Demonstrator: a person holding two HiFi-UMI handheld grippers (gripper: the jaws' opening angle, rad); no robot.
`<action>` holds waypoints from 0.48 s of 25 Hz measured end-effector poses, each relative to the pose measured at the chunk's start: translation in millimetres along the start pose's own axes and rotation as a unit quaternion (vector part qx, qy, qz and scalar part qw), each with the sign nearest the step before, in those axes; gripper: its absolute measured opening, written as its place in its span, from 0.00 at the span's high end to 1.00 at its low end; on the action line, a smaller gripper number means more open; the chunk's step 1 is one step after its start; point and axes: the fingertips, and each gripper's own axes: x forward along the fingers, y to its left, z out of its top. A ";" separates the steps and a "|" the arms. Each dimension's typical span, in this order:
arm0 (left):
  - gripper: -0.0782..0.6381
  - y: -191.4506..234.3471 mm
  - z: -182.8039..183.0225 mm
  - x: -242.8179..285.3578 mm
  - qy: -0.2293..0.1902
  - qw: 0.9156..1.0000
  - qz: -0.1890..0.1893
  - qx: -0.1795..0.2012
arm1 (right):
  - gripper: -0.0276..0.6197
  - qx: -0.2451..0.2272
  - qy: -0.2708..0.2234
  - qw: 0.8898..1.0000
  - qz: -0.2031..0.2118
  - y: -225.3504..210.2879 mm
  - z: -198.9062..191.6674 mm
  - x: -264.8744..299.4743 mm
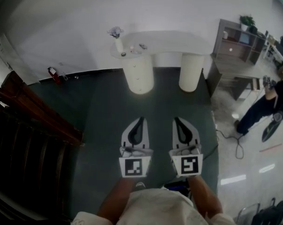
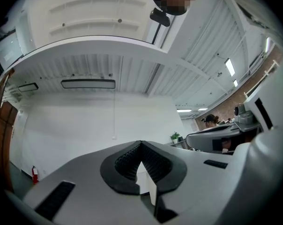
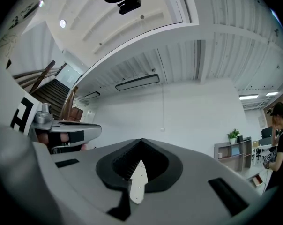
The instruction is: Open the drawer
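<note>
1. Left tongs (image 1: 140, 119) and right tongs (image 1: 175, 119) are side by side at the low centre of the head view. Both point ahead over the dark floor (image 1: 99, 107).
2. Left tongs: closed, tips meeting, nothing between them.
3. Right tongs: also closed tip to tip, empty.
4. A white desk (image 1: 174, 40) stands against the white wall, well apart from both tongs. It rests on a left pedestal (image 1: 132, 81) and a right pedestal (image 1: 190, 71), both round.
5. The drawer (image 1: 140, 74) is in the front of the left pedestal. It shows only as small dark dots; the seams are too small to make out. Neither tongs touches it.
6. A vase (image 1: 117, 39) sits on the left end of the desk, with small bits beside it.
7. A wooden stair rail (image 1: 38, 111) is at left, with a red extinguisher (image 1: 52, 74) by the wall.
8. A shelf unit (image 1: 235, 43) is at right, and a person (image 1: 268, 104) stands at far right.
</note>
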 end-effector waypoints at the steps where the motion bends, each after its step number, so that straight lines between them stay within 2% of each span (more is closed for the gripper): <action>1: 0.90 -2.4 -1.1 0.1 0.001 1.000 0.003 0.003 | 0.95 0.002 -0.001 1.000 0.001 -2.9 -1.2 -1.4; 12: 0.90 -6.3 -22.6 22.4 0.017 1.000 0.005 -0.003 | 0.95 -0.005 0.010 1.000 0.006 -18.8 -18.7 16.2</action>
